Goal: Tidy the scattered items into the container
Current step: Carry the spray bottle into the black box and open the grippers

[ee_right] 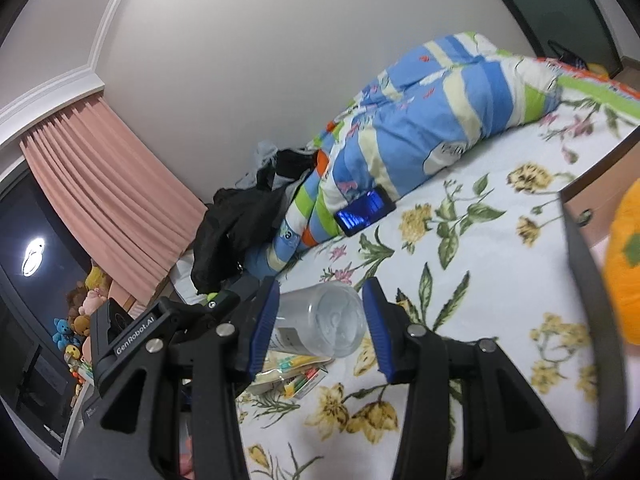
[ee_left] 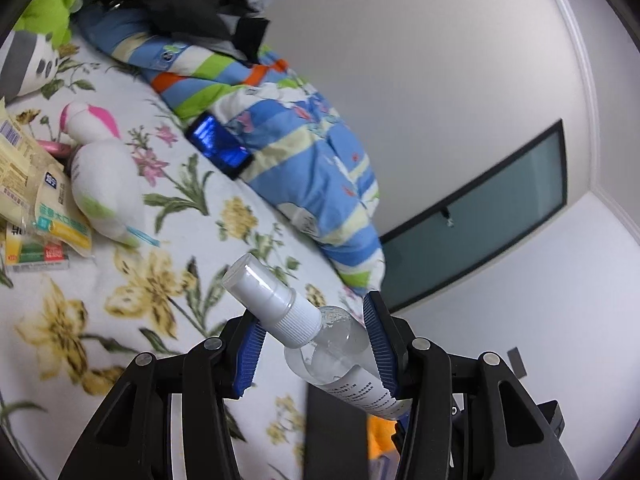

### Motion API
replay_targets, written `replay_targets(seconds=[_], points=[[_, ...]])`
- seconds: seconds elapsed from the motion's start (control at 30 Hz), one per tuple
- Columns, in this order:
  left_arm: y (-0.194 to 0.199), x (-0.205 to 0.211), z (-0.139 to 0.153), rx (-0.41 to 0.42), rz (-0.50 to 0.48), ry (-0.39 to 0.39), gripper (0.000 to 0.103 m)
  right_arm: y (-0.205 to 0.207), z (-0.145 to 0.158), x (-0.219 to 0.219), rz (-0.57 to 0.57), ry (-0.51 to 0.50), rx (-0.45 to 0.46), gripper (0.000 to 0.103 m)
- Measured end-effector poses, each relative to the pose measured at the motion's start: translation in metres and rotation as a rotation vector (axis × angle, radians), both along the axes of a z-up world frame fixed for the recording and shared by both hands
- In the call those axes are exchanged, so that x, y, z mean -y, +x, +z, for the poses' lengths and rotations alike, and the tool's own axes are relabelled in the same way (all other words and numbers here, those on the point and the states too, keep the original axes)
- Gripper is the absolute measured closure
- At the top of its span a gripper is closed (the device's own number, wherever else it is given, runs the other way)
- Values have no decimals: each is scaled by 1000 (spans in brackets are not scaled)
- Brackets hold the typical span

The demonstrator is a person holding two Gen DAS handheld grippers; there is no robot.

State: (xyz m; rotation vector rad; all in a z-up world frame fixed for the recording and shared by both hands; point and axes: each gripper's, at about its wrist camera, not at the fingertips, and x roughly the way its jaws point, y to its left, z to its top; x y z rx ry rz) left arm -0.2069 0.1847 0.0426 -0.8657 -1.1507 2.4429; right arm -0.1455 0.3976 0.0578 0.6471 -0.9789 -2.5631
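Observation:
My left gripper is shut on a clear spray bottle with a white cap, held tilted above the floral bed sheet. The same bottle shows bottom-on in the right wrist view, between the blue pads of my right gripper, which stands open around it without touching. The left gripper's body is beside it. Snack packets and a white plush toy lie on the sheet at the left. The container's dark wall is at the right, with an orange plush inside.
A striped blue quilt with a blue phone on it lies along the wall. Black clothes are heaped behind. A green and grey plush sits far left. More packets lie under the bottle.

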Motion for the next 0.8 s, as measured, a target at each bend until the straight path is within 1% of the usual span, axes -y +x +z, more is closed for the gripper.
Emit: replay_targets(seconds=[0.17,0.43,0.57,0.73,0.8], points=[[22,-33,15,-19,-45,5,54,37,14,-26,-43,8,-18,60],[45,-97,25,-30,-141,15,54,94,24,-79,-127,7,-34,60],[57,-132,25,-25,-195,6,54,120,20,-105,-171,-2,-34,60],[66,-173,18,-7,-257,-20,54,148,7,-137,-224,-25,-24,60],[70,-189,14,0,-277,-28,57,158,1,-149,-246,-31,-19,60]])
